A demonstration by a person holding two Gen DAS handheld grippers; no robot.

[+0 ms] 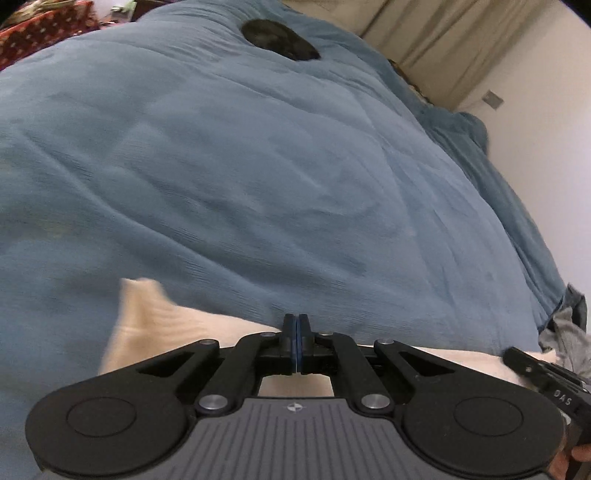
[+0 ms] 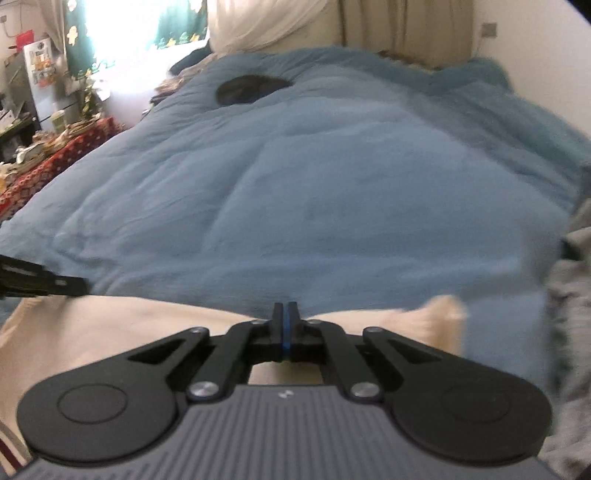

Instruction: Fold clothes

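Left gripper (image 1: 296, 325): jaws pressed together, blue pads meeting face to face. Its tips sit right at the top edge of the cream soft-knit garment (image 1: 147, 317). Whether a thin layer of cloth is pinched between the pads can't be told; the edge disappears behind the black linkage.

Right gripper (image 2: 284, 314): jaws likewise pressed together, only a blue line showing between the fingers. Same situation at the garment edge; can't confirm a pinch.

The cream garment (image 2: 122, 325) lies across the near side of the bed, on the blue quilted comforter (image 1: 258, 166). It spans from one gripper to the other. One corner sticks up left of the left gripper; another corner bulges right of the right gripper. Both views are motion-blurred there.

The right gripper's black body is visible at the right edge of the left wrist view, and the left gripper's finger enters at the left of the right wrist view. The two sit side by side along the same garment edge.

Further items:
- A dark round object (image 1: 279, 38) sits on the far part of the comforter; can't identify it.
- A grey fabric heap (image 2: 569, 295) lies at the bed's right side.
- A red patterned cloth (image 2: 55, 162) covers a cluttered table on the left.
- Beige curtains (image 2: 406, 26) hang behind the bed.
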